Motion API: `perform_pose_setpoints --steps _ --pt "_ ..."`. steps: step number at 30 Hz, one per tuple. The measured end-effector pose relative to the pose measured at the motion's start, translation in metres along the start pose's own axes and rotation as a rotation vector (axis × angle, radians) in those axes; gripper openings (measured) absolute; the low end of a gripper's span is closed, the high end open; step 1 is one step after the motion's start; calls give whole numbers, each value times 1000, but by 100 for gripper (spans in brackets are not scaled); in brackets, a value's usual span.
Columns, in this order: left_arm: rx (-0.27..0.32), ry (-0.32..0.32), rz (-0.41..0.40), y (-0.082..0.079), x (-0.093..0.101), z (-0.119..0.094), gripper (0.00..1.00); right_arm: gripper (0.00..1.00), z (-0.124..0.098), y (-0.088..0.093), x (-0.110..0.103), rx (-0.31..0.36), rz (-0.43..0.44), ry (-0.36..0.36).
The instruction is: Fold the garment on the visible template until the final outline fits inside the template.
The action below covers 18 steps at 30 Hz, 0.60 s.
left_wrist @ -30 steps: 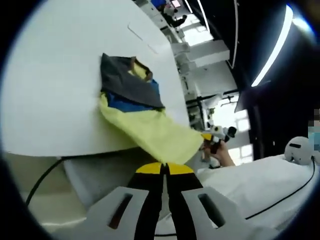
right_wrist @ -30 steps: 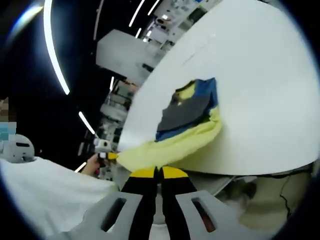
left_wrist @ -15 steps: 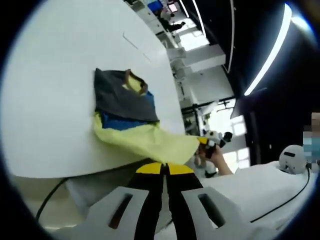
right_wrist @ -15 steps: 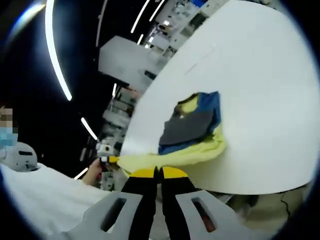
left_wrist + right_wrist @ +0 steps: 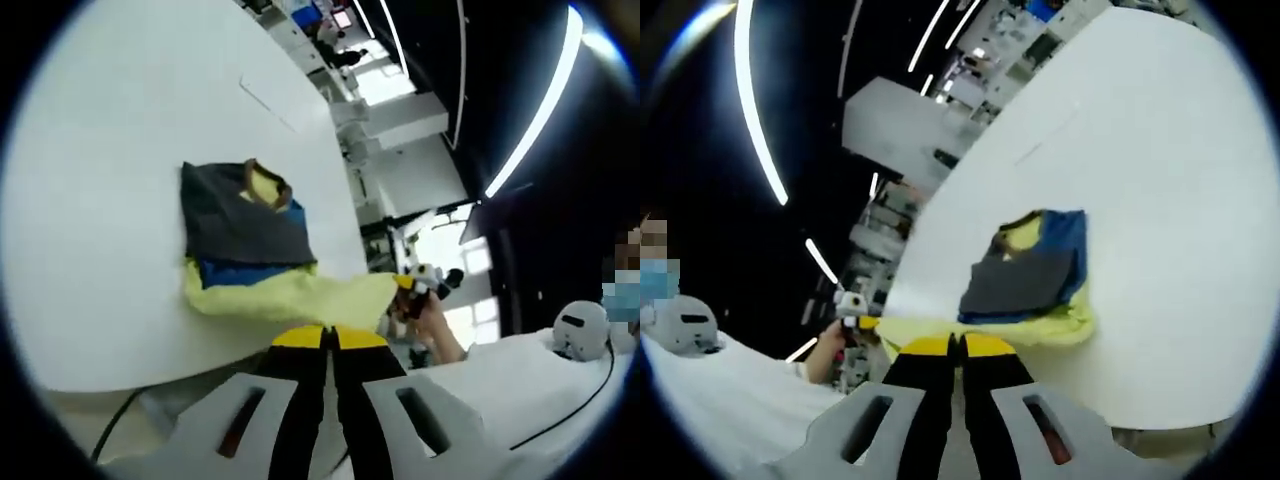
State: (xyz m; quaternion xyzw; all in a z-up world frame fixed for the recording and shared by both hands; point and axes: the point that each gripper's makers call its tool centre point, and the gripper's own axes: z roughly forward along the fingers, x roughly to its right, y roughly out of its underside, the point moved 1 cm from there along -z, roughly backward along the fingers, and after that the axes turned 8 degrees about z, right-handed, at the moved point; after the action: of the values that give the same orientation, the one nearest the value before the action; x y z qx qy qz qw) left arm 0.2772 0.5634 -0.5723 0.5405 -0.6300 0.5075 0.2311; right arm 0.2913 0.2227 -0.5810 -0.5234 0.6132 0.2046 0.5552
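Observation:
A garment (image 5: 240, 225) in grey, blue and yellow lies bunched on the white table (image 5: 100, 150). Its yellow hem (image 5: 300, 295) stretches off toward the near table edge. My left gripper (image 5: 325, 336) is shut, and the yellow hem runs right up to its yellow tips. In the right gripper view the garment (image 5: 1030, 280) sits mid-table, and its yellow hem (image 5: 980, 328) reaches my shut right gripper (image 5: 955, 345). The right gripper (image 5: 420, 288) also shows in the left gripper view, held by a hand at the hem's other end. The left gripper (image 5: 852, 308) appears likewise in the right gripper view.
A faint thin outline mark (image 5: 268, 103) lies on the table beyond the garment, seen too as a faint mark (image 5: 1045, 140) in the right gripper view. A person in white (image 5: 520, 370) stands close behind. Ceiling light strips and lab benches fill the background.
Both grippers have risen and moved in over the table. The yellow hem hangs less over the edge and lies closer to the grey part.

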Motion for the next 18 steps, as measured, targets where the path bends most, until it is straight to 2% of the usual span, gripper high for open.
perform_pose_setpoints --steps 9,18 --pt "-7 -11 3 -24 -10 10 0 3 12 -23 8 5 4 0" --pt "12 -13 -16 -49 -24 19 0 3 26 -43 16 23 29 -6"
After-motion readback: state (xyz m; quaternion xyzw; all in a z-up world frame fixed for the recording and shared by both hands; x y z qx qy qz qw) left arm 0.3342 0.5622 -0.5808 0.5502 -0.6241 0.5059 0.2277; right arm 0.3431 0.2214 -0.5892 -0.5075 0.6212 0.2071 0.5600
